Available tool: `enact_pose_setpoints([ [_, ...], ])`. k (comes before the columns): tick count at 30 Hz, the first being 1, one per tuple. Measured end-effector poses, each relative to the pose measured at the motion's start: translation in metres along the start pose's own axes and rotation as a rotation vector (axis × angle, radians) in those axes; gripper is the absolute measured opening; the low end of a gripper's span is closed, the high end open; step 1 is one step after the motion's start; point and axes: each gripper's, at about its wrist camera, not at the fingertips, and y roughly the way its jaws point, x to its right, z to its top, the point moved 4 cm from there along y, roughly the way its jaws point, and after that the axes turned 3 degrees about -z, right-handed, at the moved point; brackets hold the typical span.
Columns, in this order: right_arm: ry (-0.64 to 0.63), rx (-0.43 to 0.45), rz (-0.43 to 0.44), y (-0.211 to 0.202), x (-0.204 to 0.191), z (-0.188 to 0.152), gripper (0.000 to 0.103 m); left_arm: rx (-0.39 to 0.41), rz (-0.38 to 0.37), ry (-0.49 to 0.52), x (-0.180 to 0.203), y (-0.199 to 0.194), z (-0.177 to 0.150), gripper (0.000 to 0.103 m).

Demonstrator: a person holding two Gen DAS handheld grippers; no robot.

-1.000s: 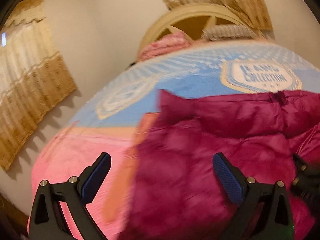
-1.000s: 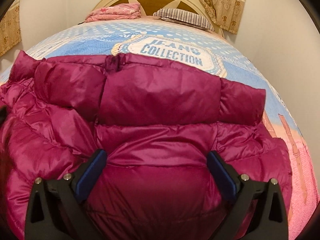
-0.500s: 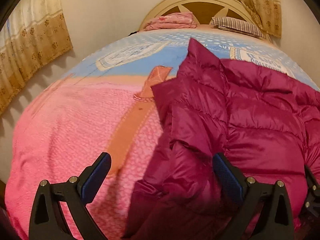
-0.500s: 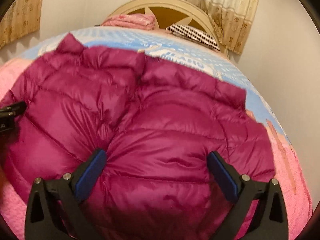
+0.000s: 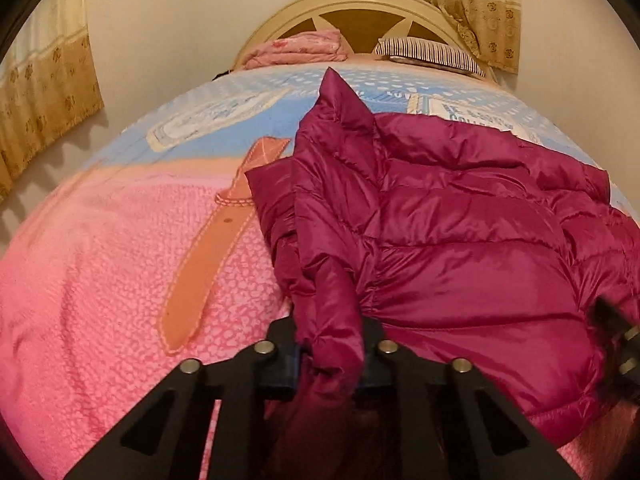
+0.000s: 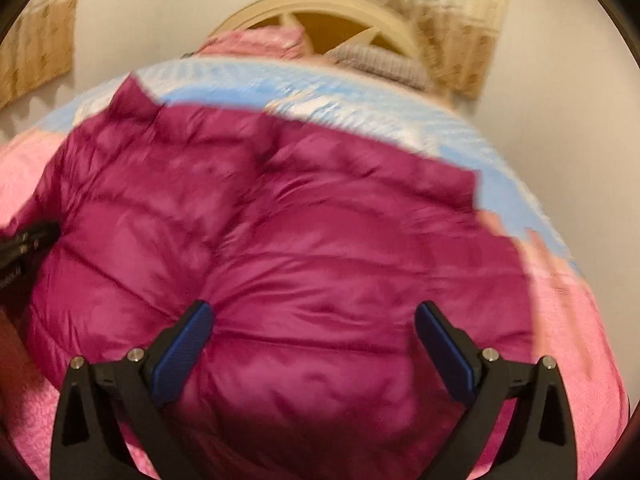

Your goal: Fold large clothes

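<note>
A magenta puffer jacket [image 5: 460,240] lies spread on the bed, its collar toward the headboard. My left gripper [image 5: 330,356] is at the jacket's near left edge. Its jaws are closing, and a bunched fold of the fabric is pinched between them. The right wrist view is motion-blurred. In it the jacket [image 6: 300,240] fills the middle, and my right gripper [image 6: 312,344] hovers open over its near part with nothing pinched. The left gripper [image 6: 24,248] shows at that view's left edge, and the right gripper [image 5: 616,340] shows at the left wrist view's right edge.
The bedspread [image 5: 100,280] is pink near me and blue farther off, with an orange belt print. A folded pink blanket [image 5: 298,46] and a striped pillow [image 5: 428,54] lie by the cream headboard [image 5: 352,12]. Curtains [image 5: 48,92] hang on the walls at both sides.
The left gripper's jaws went from wide open to pinched on the jacket's left edge. The right gripper shifted over the jacket, and its view is now blurred.
</note>
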Motion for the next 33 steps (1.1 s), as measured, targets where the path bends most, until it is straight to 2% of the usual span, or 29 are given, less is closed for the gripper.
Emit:
enact_pose_setpoints([
  [2, 0.011, 0.038, -0.012, -0.013, 0.005, 0.002, 0.103, 0.007, 0.01, 0.0, -0.001, -0.004, 0.0, 0.014],
  [4, -0.031, 0.014, -0.012, -0.011, -0.005, -0.001, 0.103, 0.021, 0.021, 0.004, -0.001, -0.011, 0.001, 0.013],
  [6, -0.108, -0.052, -0.028, 0.008, -0.022, -0.013, 0.101, 0.032, 0.021, 0.009, -0.001, -0.018, 0.002, 0.012],
  [9, -0.11, -0.04, -0.068, 0.011, -0.033, -0.018, 0.101, 0.045, 0.015, -0.002, -0.009, -0.028, 0.002, 0.011],
  [11, -0.124, -0.043, -0.057, 0.006, -0.042, -0.017, 0.094, 0.052, 0.025, -0.015, -0.02, -0.036, 0.002, 0.011],
  [13, -0.16, -0.024, -0.053, 0.0, -0.056, -0.018, 0.094, 0.064, 0.031, -0.034, -0.036, -0.047, 0.0, 0.01],
  [18, -0.185, 0.004, 0.021, -0.01, -0.087, -0.014, 0.095, 0.09, 0.085, -0.042, -0.075, -0.073, -0.001, 0.01],
  [21, -0.197, 0.021, 0.118, -0.022, -0.096, -0.006, 0.096, 0.092, 0.122, -0.044, -0.095, -0.082, 0.0, 0.01],
  [23, -0.164, 0.038, 0.158, -0.03, -0.086, -0.003, 0.1, 0.103, 0.152, -0.044, -0.106, -0.089, 0.003, 0.01],
  [27, -0.093, 0.095, 0.137, -0.04, -0.05, 0.014, 0.103, 0.138, 0.173, -0.04, -0.108, -0.101, 0.017, 0.01],
  [30, -0.03, 0.074, 0.069, -0.027, -0.012, 0.017, 0.103, 0.196, 0.18, 0.008, -0.087, -0.113, 0.032, 0.01],
  [33, 0.021, 0.023, -0.006, -0.008, 0.02, 0.014, 0.103, 0.265, 0.168, 0.087, -0.051, -0.129, 0.053, 0.01],
])
